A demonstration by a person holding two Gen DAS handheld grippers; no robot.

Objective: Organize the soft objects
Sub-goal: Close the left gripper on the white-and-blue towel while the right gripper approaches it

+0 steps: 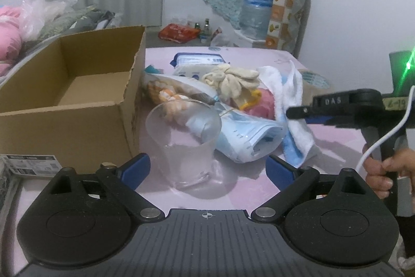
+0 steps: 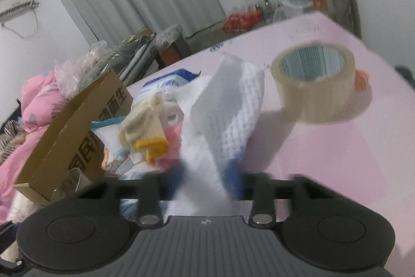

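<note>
A pile of soft things lies on the pink table [image 1: 337, 142] beside an open cardboard box [image 1: 64, 126]: cream socks [image 1: 230, 79], a white towel [image 1: 293, 100], a pink and yellow knit piece [image 1: 259, 99], and a plastic pack of blue masks [image 1: 249, 136]. My left gripper [image 1: 207, 169] is open, with a clear plastic cup [image 1: 181, 142] standing between and just ahead of its blue pads, untouched. In the right wrist view my right gripper [image 2: 207, 174] is blurred, its blue pads pinching a fold of the white towel [image 2: 228, 105]. The box [image 2: 77, 134] is at its left.
A roll of clear tape [image 2: 313, 85] stands on the table right of the towel. A wipes pack [image 1: 199, 61] lies behind the pile. A person's hand [image 1: 389, 173] holds the right gripper's handle. Pink bedding [image 1: 7, 38] and a water bottle [image 1: 255, 9] lie beyond the table.
</note>
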